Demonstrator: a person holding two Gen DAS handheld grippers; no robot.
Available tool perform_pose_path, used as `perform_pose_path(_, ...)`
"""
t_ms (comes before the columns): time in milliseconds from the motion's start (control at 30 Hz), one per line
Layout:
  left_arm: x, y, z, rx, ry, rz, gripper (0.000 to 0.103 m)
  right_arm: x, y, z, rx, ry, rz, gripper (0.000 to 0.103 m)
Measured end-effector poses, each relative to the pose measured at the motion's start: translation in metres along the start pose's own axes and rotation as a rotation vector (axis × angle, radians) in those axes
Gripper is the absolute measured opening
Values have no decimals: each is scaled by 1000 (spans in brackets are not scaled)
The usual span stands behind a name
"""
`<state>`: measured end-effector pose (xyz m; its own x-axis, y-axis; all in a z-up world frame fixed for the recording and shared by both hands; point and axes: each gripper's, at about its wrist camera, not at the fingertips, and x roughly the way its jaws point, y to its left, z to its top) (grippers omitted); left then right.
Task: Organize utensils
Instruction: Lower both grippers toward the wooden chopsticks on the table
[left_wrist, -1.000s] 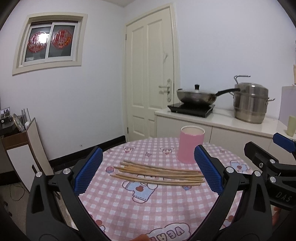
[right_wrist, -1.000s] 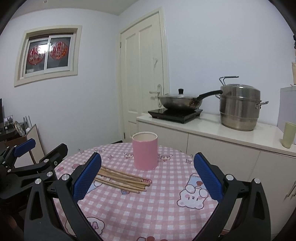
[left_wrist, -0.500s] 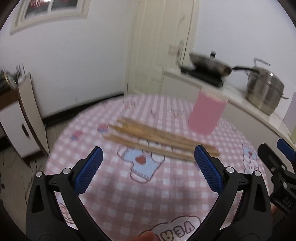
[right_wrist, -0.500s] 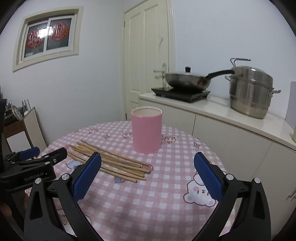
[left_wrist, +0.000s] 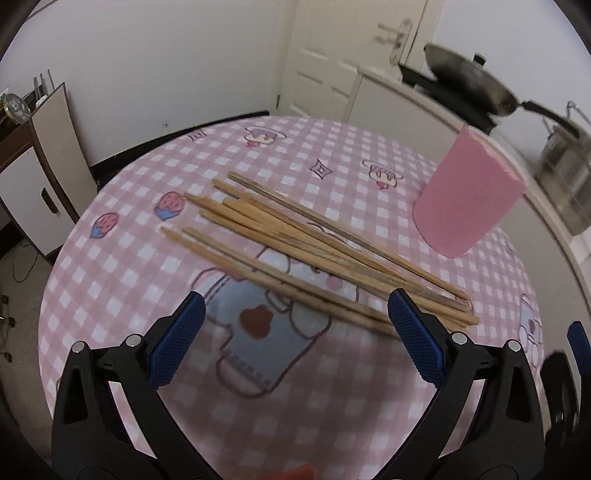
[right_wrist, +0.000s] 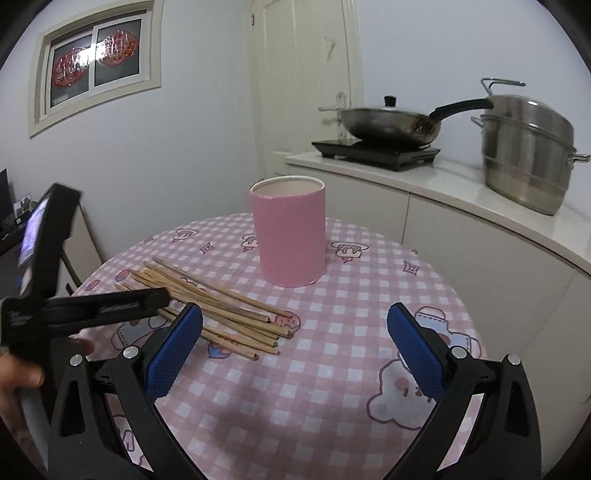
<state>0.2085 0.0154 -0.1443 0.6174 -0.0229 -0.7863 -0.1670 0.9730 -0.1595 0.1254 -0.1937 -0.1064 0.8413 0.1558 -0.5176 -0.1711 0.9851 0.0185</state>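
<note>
A loose bundle of wooden chopsticks (left_wrist: 317, 254) is laid flat on the pink checked table (left_wrist: 122, 266), just beside the upright pink cup (right_wrist: 290, 230), apart from its base. The left tongs (left_wrist: 295, 332) are held wide open above the near side of the bundle, with nothing gripped. The right tongs (right_wrist: 295, 343) are likewise spread wide and empty, nearer than the cup, over bare cloth.
</note>
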Motion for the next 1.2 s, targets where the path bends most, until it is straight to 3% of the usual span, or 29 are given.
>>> perform_pose_path(233, 25, -8, 4, 61, 104, 73, 97, 13, -14, 4, 24, 32, 20, 96)
perform_pose_path(400, 31, -10, 10, 67, 98, 96, 97, 21, -15, 6, 27, 55, 36, 96)
perform_pose_path(467, 37, -17, 10, 131, 88, 127, 98, 22, -14, 6, 16, 57, 40, 96)
perform_pose_path(967, 13, 19, -6, 232, 143, 51, 98, 36, -4, 1, -31, 145, 72, 96)
perform_pose_path(1067, 8, 36, -8, 187, 154, 33, 98, 36, 1, -1, -34, 157, 84, 96)
perform_pose_path(1200, -5, 58, -9, 49, 132, -63, 98, 38, 12, -2, -59, 169, 88, 96)
